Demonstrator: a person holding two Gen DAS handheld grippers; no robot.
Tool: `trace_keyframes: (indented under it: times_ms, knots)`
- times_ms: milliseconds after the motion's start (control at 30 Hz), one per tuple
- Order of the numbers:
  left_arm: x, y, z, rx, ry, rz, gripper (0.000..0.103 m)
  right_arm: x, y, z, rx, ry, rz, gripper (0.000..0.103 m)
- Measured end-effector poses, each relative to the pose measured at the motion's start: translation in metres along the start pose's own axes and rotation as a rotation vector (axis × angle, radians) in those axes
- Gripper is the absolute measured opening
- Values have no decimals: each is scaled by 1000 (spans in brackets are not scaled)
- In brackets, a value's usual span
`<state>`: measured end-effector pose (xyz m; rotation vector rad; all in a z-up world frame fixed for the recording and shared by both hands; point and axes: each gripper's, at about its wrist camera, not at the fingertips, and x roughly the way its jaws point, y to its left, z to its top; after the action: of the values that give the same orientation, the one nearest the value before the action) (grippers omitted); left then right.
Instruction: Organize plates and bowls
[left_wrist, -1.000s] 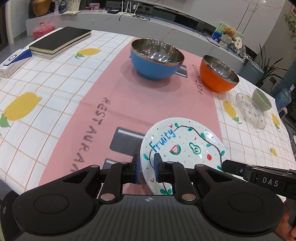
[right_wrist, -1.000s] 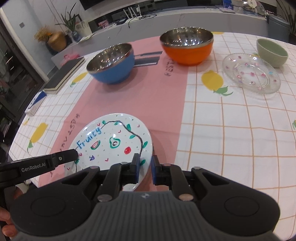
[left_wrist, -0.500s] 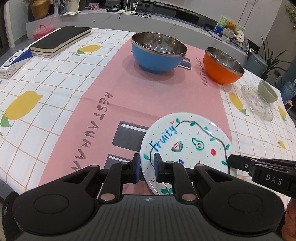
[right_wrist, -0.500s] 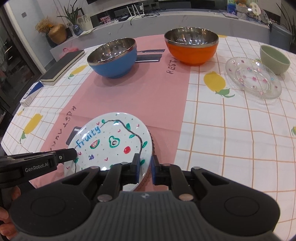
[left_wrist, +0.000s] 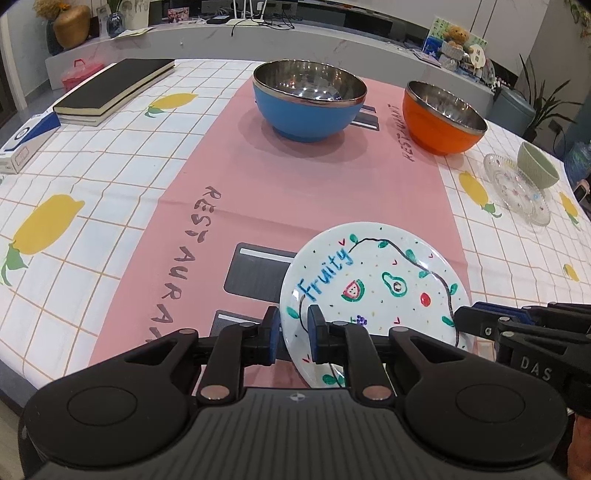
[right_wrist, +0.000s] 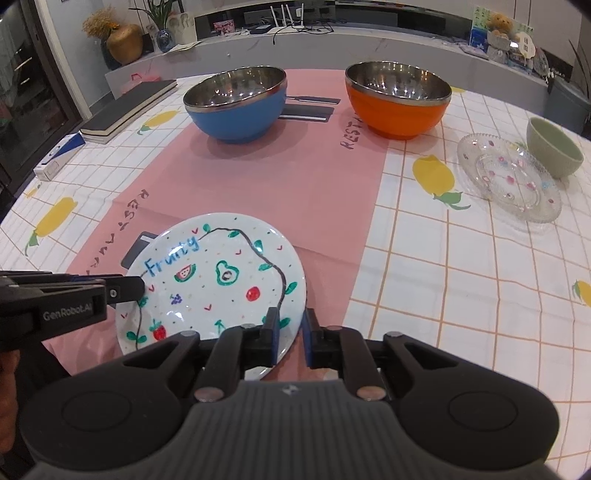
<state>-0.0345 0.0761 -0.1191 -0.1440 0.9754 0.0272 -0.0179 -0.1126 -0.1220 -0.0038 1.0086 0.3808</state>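
A white plate (left_wrist: 369, 280) (right_wrist: 221, 280) painted with "Fruity" and fruit is held between both grippers, low over the pink placemat (left_wrist: 295, 184). My left gripper (left_wrist: 291, 332) is shut on its left rim. In the right wrist view that gripper's tip (right_wrist: 122, 288) reaches in from the left. My right gripper (right_wrist: 290, 332) has the plate's right rim between its pads, and its jaws are opening slightly. In the left wrist view its tip (left_wrist: 461, 317) shows at the far rim. A blue bowl (left_wrist: 306, 110) and an orange bowl (left_wrist: 439, 125) stand behind.
A clear glass plate (right_wrist: 509, 177) and a small green bowl (right_wrist: 554, 151) sit at the right on the lemon tablecloth. Stacked black books (left_wrist: 110, 85) and a blue-white box (left_wrist: 26, 140) lie at the far left. The table's near edge runs just below the grippers.
Both grippers rolled a little, and the plate tilted slightly with them. The plate stays in about the same spot, gripped on both sides.
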Motion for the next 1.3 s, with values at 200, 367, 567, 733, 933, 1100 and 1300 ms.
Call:
trace_keyframes:
  times_ms: [200,367,567,733,933,1100,1300]
  knots:
    - [-6,0,7,-1,-15,13,21,-13,-15,8,35,-47,5,22]
    - [-17,-13,29,2,-70,-52,21,-26,-46,20,107,-89,-13,23]
    - [-16,-57,61,23,-123,-219,22,-36,-97,32,198,-136,-79,25]
    - [-2,-108,83,79,-150,-326,22,-39,-148,41,276,-167,-143,26]
    - [37,-159,100,104,-119,-407,25,-31,-207,51,364,-182,-185,31]
    - [74,-186,113,91,-90,-399,25,-13,-245,60,425,-175,-185,32]
    - [118,-195,123,41,-42,-370,25,16,-277,70,467,-154,-174,32]
